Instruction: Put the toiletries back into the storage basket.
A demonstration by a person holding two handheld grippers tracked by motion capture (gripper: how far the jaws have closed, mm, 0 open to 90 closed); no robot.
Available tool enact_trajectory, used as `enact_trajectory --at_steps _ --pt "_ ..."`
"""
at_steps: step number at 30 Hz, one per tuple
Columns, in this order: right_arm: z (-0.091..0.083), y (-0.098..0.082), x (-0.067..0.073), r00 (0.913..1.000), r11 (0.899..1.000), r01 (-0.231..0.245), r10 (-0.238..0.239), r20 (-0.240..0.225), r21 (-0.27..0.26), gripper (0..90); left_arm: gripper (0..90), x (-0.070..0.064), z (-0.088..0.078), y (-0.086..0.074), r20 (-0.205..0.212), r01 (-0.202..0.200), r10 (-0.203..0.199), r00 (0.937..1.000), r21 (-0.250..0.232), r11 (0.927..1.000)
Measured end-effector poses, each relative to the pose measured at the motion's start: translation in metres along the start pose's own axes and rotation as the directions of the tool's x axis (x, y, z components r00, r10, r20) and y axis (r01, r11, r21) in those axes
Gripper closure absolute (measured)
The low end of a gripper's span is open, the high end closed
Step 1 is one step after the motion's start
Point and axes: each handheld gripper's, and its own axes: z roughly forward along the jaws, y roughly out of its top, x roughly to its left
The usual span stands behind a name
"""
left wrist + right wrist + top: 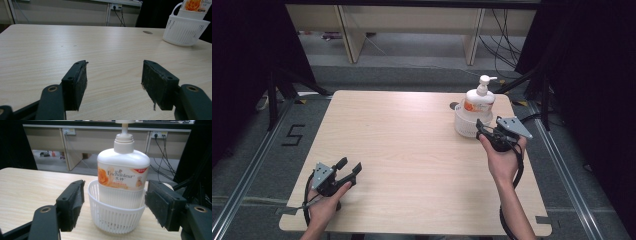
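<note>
white bottle [122, 167] label legible between right gripper [115, 202] jaws, probably "enchanteur"

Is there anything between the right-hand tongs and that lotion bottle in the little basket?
Only the basket itself. The bottle stands inside it, so its white wall covers the bottle's lower part. The right tongs are open, one jaw on each side of the basket, with nothing else between.

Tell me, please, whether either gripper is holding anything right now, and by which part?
Nothing is held. The right gripper is open, its jaws either side of the white basket holding the pump bottle; the left gripper is open over bare table.
</note>
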Motion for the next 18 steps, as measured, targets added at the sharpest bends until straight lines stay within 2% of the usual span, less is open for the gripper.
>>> enact_trajectory --at_steps 1,2,3,4,6,7,8,9,10,13,14,15,16,18 --pt "-0.002 -0.002 0.001 0.9999 1.000 -0.012 0.012 0.001 -0.003 31.6 36.2 0.000 0.000 0.000 -0.001 -0.003 0.003 1.0000 0.002 1.0000" --pt "-0.003 -0.004 0.000 0.9999 1.000 -0.005 0.005 -0.013 0.006 31.6 36.2 0.000 0.000 0.000 -0.002 -0.003 0.003 1.0000 0.002 1.0000" --pt "-0.005 -0.006 0.001 0.9999 1.000 -0.006 0.007 -0.008 0.012 31.6 36.2 0.000 0.000 0.000 -0.003 -0.001 0.001 1.0000 0.001 1.0000" --pt "-0.005 -0.009 0.000 0.9997 1.000 -0.004 0.004 -0.025 0.006 31.6 36.2 0.000 0.000 0.000 -0.003 0.000 0.000 1.0000 0.000 1.0000" --pt "-0.008 -0.014 -0.001 0.9998 1.000 0.011 -0.010 -0.016 0.014 31.6 36.2 0.000 0.000 0.000 -0.003 0.002 -0.002 1.0000 -0.001 1.0000" --pt "-0.010 -0.018 0.001 0.9997 0.999 -0.018 0.018 -0.015 0.031 31.6 36.2 0.000 0.000 0.000 -0.004 0.001 -0.001 1.0000 -0.001 1.0000" --pt "-0.011 -0.020 -0.001 0.9997 1.000 0.004 -0.003 -0.023 0.019 31.6 36.2 0.000 0.000 0.000 -0.004 -0.002 0.002 1.0000 0.001 1.0000" --pt "-0.011 -0.023 -0.001 0.9998 1.000 0.003 -0.003 -0.020 0.018 31.7 36.2 0.000 0.000 0.000 -0.005 -0.002 0.002 1.0000 0.001 1.0000" --pt "-0.014 -0.026 0.001 0.9997 0.999 -0.017 0.017 -0.019 0.047 31.6 36.2 0.000 0.000 0.000 -0.004 -0.004 0.004 1.0000 0.000 1.0000" --pt "-0.014 -0.034 -0.003 0.9992 0.999 0.029 -0.028 -0.029 0.044 31.6 36.2 0.000 0.000 0.000 -0.004 -0.005 0.005 1.0000 0.000 1.0000" --pt "-0.017 -0.037 -0.002 0.9993 0.998 0.029 -0.027 -0.025 0.061 31.7 36.3 0.000 0.000 0.000 -0.006 -0.004 0.004 1.0000 0.000 1.0000" --pt "-0.017 -0.041 -0.001 0.9993 0.999 0.012 -0.010 -0.036 0.050 31.7 36.3 0.000 0.000 0.000 -0.006 -0.004 0.004 1.0000 0.001 1.0000" --pt "-0.018 -0.042 -0.002 0.9990 0.998 0.023 -0.021 -0.040 0.051 31.7 36.3 0.000 0.000 0.000 -0.007 -0.004 0.004 1.0000 0.001 1.0000" --pt "-0.021 -0.046 -0.002 0.9992 0.998 0.015 -0.013 -0.039 0.067 31.7 36.3 0.000 0.000 0.000 -0.007 -0.002 0.002 1.0000 0.000 1.0000"
